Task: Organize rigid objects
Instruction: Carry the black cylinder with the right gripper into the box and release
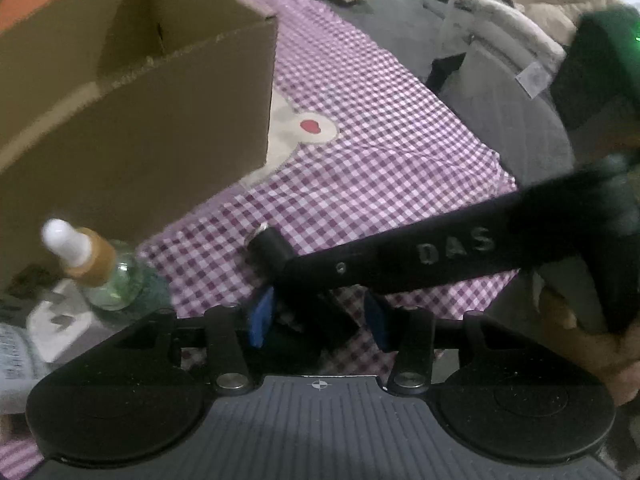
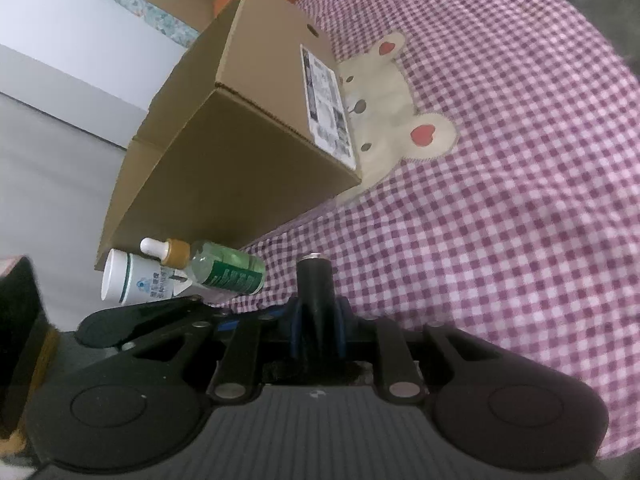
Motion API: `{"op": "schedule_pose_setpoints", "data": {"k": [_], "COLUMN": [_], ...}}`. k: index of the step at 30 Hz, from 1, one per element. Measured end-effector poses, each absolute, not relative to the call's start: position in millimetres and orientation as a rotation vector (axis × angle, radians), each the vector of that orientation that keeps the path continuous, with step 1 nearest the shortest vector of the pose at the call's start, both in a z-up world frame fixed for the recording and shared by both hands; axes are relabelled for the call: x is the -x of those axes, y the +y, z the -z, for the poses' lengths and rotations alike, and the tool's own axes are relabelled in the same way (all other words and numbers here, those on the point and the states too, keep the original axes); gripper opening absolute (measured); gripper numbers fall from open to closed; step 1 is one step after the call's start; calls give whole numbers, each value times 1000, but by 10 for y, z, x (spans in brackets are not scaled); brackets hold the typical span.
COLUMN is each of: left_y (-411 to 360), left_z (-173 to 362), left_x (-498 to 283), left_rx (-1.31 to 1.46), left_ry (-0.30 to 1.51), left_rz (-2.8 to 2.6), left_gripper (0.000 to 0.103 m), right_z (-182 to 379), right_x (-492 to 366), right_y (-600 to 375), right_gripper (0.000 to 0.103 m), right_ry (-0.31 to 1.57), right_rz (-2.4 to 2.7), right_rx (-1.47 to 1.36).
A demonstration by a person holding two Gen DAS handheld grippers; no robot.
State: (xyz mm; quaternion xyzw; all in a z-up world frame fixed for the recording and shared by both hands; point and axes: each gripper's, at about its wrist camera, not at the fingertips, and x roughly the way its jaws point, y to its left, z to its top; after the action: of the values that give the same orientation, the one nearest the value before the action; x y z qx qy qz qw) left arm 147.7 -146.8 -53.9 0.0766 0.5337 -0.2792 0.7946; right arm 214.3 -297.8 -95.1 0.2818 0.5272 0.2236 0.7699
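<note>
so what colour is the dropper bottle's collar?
Tan-brown, under a white bulb, on the dropper bottle; the right wrist view shows it best.

Soft, dim indoor light falls evenly across the checked bedspread [image 2: 500, 208], casting only a faint shadow beneath the cardboard box [image 2: 240, 152]. In the left wrist view, motion blur smears the box [image 1: 132, 120], the dropper bottle [image 1: 92, 264] and a green glow at the upper right corner. The right wrist view is sharper; the box's label [image 2: 326, 104] shows, though unreadable. Fisheye distortion bends straight edges and darkens both frames' corners.
</note>
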Motion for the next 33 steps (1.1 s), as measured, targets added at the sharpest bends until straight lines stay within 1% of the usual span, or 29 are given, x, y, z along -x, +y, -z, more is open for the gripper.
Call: {"op": "schedule_pose_setpoints", "data": {"k": [3, 7, 10, 12, 15, 17, 22, 28, 33], "left_y": [-1495, -1599, -1659, -1673, -1683, -1696, -1698, -1712, -1666], "left_z": [548, 557, 549, 549, 549, 552, 506, 288, -22], "left_x": [-1530, -1499, -1480, -1490, -1498, -1505, -1467, -1309, -1144], "left_rx": [-126, -153, -190, -194, -207, -222, -236, -240, -240], "left_ry": [1156, 1136, 1122, 1119, 1101, 1089, 1072, 997, 903], "left_rz": [618, 629, 615, 610, 595, 579, 583, 587, 580], "left_gripper": [48, 47, 43, 42, 40, 36, 32, 32, 32], "right_z": [948, 950, 973, 1006, 1031, 1051, 1038, 820, 463], "right_x": [-2144, -2109, -2100, -2110, -2105, -2095, -1988, -1829, -1652], "right_y": [-3057, -3160, -3218, -3244, -3274, -3276, -3281, -3328, -3308], "right_gripper": [20, 20, 21, 23, 23, 23, 23, 23, 23], "right_ry": [1143, 1138, 1131, 1128, 1105, 1081, 1042, 979, 898], "right_rz": [-475, -460, -461, -457, -453, -448, -426, -419, -429], "right_rx": [-619, -633, -654, -671, -686, -700, -710, -701, -654]}}
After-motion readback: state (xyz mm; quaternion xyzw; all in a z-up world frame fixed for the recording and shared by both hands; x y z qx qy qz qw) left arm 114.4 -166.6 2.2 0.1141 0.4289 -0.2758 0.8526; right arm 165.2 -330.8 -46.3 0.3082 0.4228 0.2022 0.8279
